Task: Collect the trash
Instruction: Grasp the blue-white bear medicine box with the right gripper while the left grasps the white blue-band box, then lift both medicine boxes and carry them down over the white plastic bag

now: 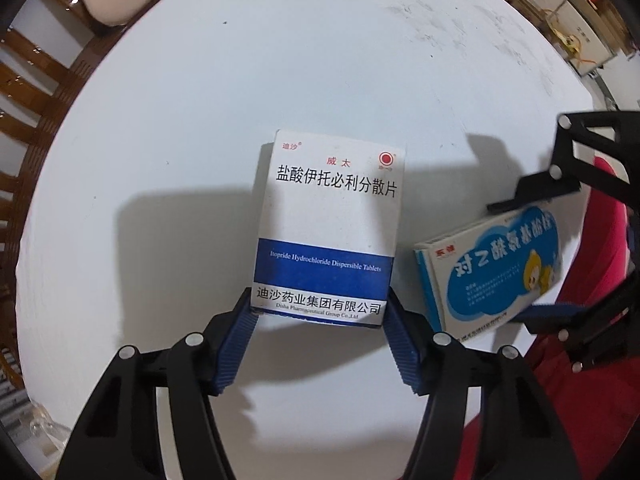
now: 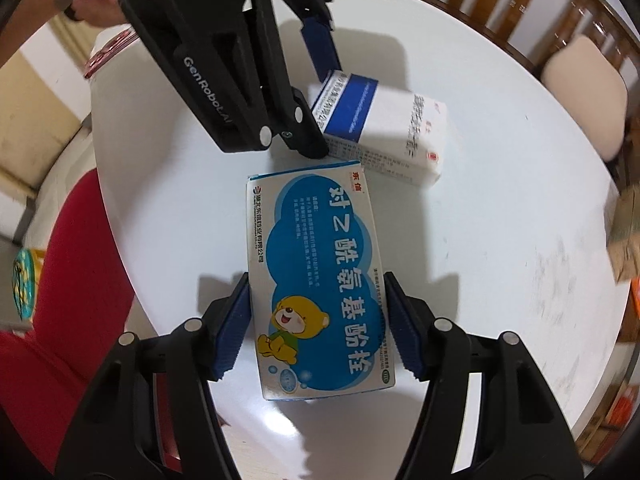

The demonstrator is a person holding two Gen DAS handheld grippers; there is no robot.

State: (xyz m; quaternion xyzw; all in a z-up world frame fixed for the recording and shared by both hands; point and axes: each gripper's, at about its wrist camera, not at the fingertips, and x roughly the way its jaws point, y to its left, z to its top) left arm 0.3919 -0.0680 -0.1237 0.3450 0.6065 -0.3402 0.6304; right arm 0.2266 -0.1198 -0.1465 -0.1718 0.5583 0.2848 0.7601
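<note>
The 2 medicine boxes are what is being gathered here, each pinched at one end and held over the round white table (image 1: 200, 100). The white-and-blue box (image 1: 326, 232) sits in the left gripper (image 1: 320, 312), the blue pads (image 1: 236, 344) pressing its 2 narrow sides right at the near end, so the tongs stand at a middling width, clamped on cardboard. Its long axis runs straight away from the gripper, printed face up, the far end unsupported. The blue cartoon-bear box (image 2: 320, 280) is in the right gripper (image 2: 318, 320), gripped the same way but further along its length; it too points lengthwise away from the fingers, bear end nearest them. In the right wrist view the 2 boxes come close — the far corner of the bear box lies just beside the other box, and I cannot tell if they touch. That is my first worry: a bump between them could twist either one in its pads. The second is the left hold — so near the end that the box may droop or slip out, or the thin card may crush if squeezed harder. No bin shows in either view.
</note>
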